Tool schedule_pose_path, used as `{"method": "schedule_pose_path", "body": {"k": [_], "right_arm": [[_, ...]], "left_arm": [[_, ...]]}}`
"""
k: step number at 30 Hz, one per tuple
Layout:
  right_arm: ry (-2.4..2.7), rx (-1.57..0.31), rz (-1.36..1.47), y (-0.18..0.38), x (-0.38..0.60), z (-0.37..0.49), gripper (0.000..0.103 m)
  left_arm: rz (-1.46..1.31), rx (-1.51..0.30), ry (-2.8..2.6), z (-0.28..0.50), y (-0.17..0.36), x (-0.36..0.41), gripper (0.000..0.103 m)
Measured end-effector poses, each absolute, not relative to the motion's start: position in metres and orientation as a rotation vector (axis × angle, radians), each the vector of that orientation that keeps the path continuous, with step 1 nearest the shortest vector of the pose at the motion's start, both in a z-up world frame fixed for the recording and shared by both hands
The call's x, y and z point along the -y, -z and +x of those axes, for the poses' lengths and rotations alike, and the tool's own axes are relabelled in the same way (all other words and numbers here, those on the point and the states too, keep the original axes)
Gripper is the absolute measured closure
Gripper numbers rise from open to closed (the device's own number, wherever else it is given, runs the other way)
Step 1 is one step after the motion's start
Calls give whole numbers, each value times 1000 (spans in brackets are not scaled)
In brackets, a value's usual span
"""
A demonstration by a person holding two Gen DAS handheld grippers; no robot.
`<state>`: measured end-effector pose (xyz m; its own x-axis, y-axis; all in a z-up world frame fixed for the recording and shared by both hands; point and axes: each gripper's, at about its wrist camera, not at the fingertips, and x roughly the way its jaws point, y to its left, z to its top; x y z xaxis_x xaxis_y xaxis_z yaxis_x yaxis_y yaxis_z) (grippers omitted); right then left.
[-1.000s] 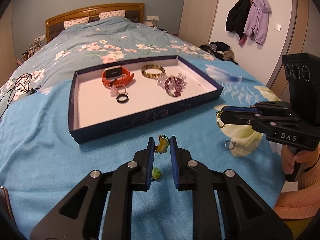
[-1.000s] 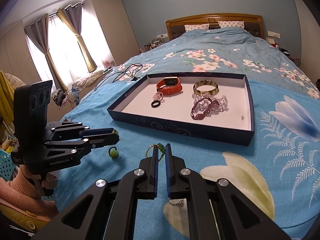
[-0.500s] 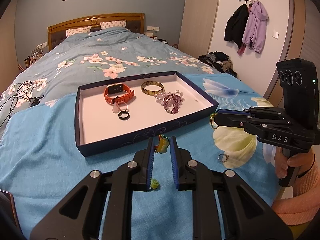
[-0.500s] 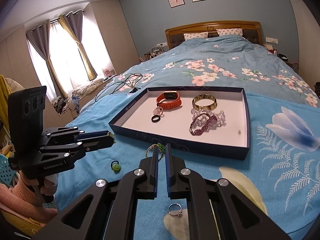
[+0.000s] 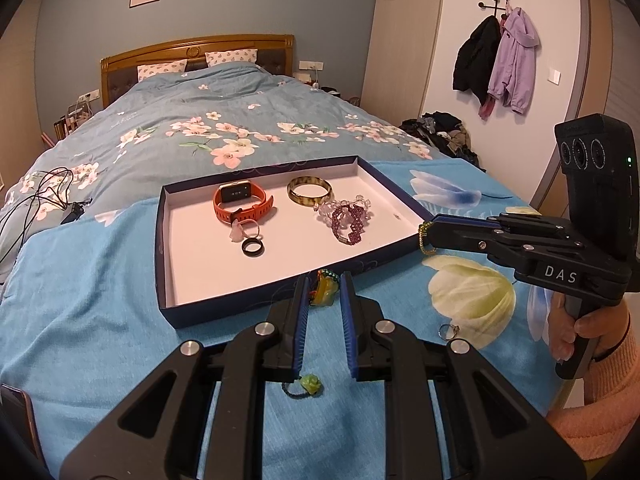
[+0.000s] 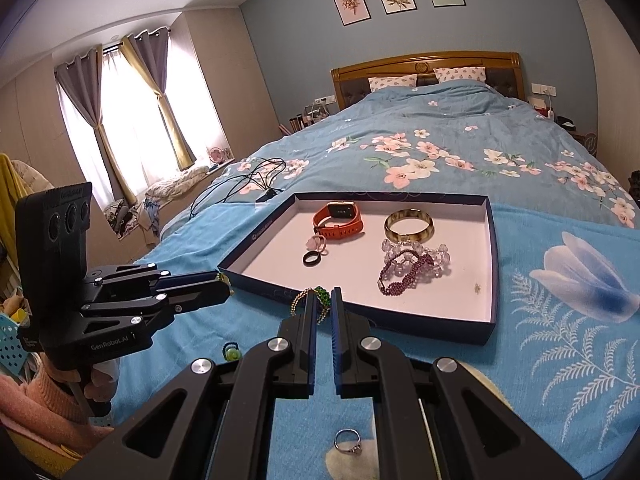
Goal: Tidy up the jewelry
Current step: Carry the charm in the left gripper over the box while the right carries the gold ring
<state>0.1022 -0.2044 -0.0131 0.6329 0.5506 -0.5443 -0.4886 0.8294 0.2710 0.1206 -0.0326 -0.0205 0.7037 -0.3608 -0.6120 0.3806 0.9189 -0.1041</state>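
Note:
A dark blue tray (image 5: pixel 168 300) with a white floor lies on the bed. It holds an orange watch (image 5: pixel 240 202), an amber bangle (image 5: pixel 309 190), bead bracelets (image 5: pixel 347 218), a black ring (image 5: pixel 253 247) and a pink ring. My left gripper (image 5: pixel 323 286) is shut on a yellow-orange pendant (image 5: pixel 323 293), held above the blanket just before the tray's near wall. My right gripper (image 6: pixel 322 300) is shut on a green-beaded gold chain (image 6: pixel 316 300) near the tray's front edge; it also shows in the left wrist view (image 5: pixel 430 236).
A green bead ring (image 5: pixel 308 385) and a silver ring (image 5: pixel 448 330) lie on the blue blanket between the grippers. Black cables (image 5: pixel 36 196) lie at the far left. Clothes are piled on the floor to the right of the bed.
Both grippers have risen and moved forward toward the tray with their pieces still held. The green bead ring and silver ring stay on the blanket.

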Motion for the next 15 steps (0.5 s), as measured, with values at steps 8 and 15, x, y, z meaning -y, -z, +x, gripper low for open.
{"method": "schedule_pose_path", "body": {"k": [8, 15], "right_arm": [[-601, -647, 111, 9, 206, 108, 98], [-602, -641, 105, 6, 204, 112, 98]], "left_arm": [[25, -669, 408, 125, 18, 33, 87], [17, -670, 401, 130, 18, 30, 87]]}}
